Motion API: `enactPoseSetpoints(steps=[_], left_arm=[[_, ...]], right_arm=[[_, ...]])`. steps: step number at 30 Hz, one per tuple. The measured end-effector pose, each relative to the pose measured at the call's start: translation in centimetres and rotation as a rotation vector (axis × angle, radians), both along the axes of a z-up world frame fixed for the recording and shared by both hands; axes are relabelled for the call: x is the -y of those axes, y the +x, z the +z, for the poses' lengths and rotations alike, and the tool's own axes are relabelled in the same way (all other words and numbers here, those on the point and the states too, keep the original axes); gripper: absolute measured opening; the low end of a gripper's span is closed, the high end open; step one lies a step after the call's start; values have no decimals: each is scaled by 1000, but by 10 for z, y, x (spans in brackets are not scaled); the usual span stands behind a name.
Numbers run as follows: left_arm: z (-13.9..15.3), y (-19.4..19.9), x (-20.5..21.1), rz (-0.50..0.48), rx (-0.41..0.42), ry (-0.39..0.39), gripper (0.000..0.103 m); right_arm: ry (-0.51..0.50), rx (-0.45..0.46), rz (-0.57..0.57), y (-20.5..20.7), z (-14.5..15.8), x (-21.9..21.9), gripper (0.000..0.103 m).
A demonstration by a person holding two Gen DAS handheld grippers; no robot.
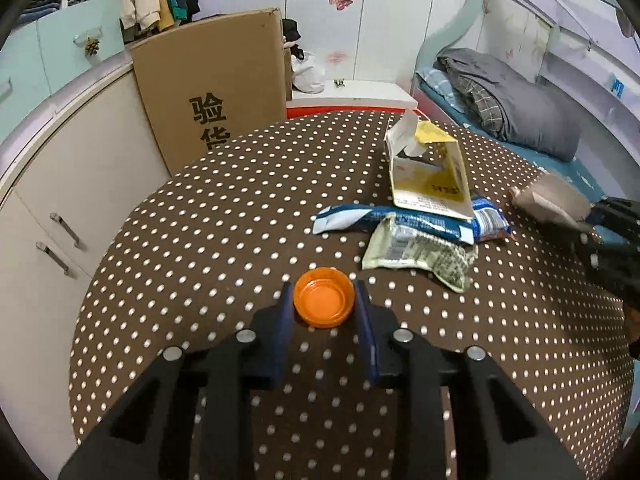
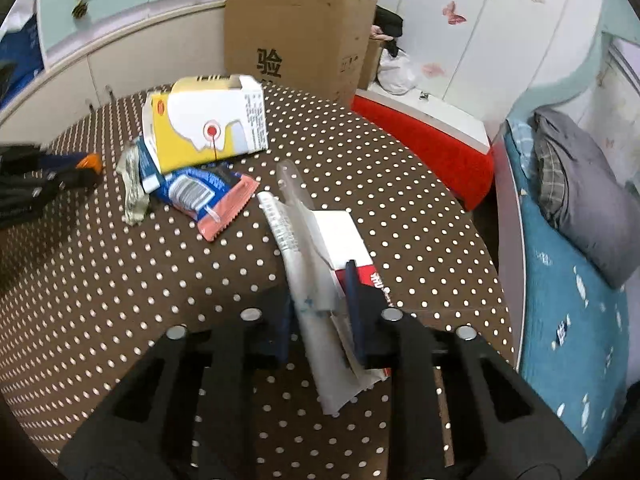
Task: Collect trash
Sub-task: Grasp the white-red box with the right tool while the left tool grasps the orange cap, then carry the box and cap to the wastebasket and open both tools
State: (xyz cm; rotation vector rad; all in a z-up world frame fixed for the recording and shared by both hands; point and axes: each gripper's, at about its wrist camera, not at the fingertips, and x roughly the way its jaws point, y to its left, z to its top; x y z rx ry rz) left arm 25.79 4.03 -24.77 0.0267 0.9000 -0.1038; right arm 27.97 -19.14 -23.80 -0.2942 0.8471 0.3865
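Note:
An orange bottle cap [image 1: 324, 302] lies open side up on the brown dotted tablecloth [image 1: 200, 240], and my left gripper [image 1: 322, 294] is shut on it, a blue pad against each side. My right gripper [image 2: 320, 296] is shut on a crumpled white wrapper [image 2: 316, 312] together with a flat red and white carton [image 2: 344, 236]. Between the two grippers lie a torn yellow and white carton [image 1: 430, 172] [image 2: 208, 120], a blue snack wrapper [image 1: 400, 220] [image 2: 200, 192] and a pale green wrapper [image 1: 420, 256] [image 2: 132, 188]. The left gripper [image 2: 60, 176] shows at the right wrist view's left edge.
A tall cardboard box [image 1: 212, 92] stands behind the table beside cream cabinets [image 1: 52, 200]. A low red and white box [image 2: 428, 136] sits at the far side. A bed with a blue sheet and grey bedding [image 2: 576, 216] runs along the right.

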Motion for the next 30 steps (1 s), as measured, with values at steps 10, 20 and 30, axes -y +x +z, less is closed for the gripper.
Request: enactPoseSetpoints(steps=[10, 20, 30], left_arm=[[29, -61, 8, 0, 71, -92, 29], [55, -89, 74, -101, 126, -156, 29], [77, -88, 147, -262, 154, -145, 29]], right_arm=[[284, 3, -75, -53, 34, 45, 11], [452, 39, -173, -115, 57, 116, 11], [525, 74, -377, -135, 56, 207, 11]])
